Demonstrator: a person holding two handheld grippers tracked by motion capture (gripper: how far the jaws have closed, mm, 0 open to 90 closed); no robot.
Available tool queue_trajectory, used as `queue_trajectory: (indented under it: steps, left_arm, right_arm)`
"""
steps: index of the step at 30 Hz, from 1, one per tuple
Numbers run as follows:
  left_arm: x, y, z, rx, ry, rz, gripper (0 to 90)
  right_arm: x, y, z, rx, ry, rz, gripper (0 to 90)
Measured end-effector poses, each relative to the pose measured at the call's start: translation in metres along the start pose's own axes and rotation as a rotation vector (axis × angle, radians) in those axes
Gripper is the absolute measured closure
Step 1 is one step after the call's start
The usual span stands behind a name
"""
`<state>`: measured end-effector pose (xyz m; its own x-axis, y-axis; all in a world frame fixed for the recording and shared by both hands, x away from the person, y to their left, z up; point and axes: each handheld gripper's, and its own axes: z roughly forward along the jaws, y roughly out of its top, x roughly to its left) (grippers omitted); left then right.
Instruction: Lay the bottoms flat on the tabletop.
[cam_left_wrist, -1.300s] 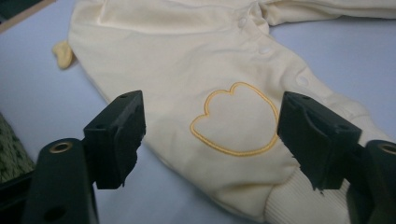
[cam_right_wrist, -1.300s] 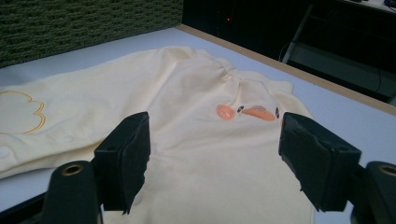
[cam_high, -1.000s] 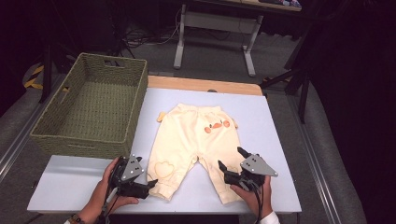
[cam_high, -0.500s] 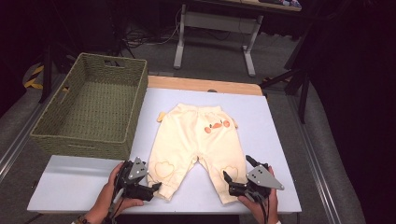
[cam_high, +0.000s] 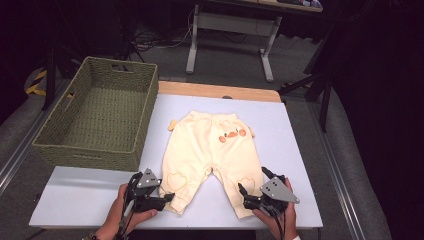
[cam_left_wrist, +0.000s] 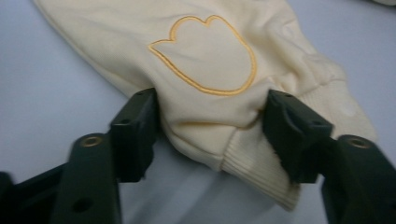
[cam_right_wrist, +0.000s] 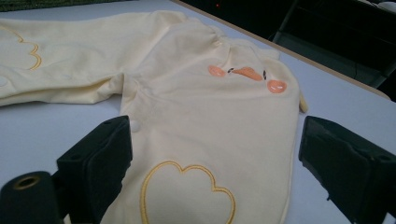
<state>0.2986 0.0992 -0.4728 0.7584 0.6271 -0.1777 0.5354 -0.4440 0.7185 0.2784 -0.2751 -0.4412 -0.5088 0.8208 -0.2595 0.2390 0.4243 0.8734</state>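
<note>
The white table (cam_high: 90, 192) carries a green woven basket (cam_high: 100, 117) on your left and, flat beside it, a pair of cream baby trousers (cam_high: 210, 150) with a duck face at the waistband and a heart-shaped patch on each leg, waistband far from you and cuffs towards you. Step in hand, as judged: taking hold of both leg ends, probably to fold the trousers or lift them towards the basket. Your left gripper (cam_left_wrist: 212, 135) has the ribbed cuff (cam_left_wrist: 252, 168) between its jaws; they have just been closing, and both pads now press the fabric, which bunches and ridges between them below the heart patch (cam_left_wrist: 208, 58). Your right gripper (cam_right_wrist: 212, 168) has its jaws spread wide, one either side of the other leg, the patch (cam_right_wrist: 187, 196) lying between them and the fabric flat, no pad pressing it. Next move, as judged: close the right jaws on that leg near its hem before raising either hand; lift both ends together so the cloth comes up evenly and the left cuff does not slip free.
</note>
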Motion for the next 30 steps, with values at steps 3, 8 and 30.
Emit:
queue_trajectory:
  steps: [3,8,30]
  left_arm:
    - [0.001,0.000,0.000,0.001,-0.035,-0.004,55.0]
    - [0.003,-0.001,-0.002,-0.003,-0.077,0.001,72.1]
    - [-0.002,-0.001,-0.002,-0.001,-0.041,0.085,74.8]
  right_arm:
    - [0.000,0.000,0.001,0.006,0.004,-0.002,10.6]
    - [0.001,0.000,0.005,0.016,0.009,-0.007,10.9]
    - [0.002,0.011,0.005,-0.023,0.019,0.074,13.9]
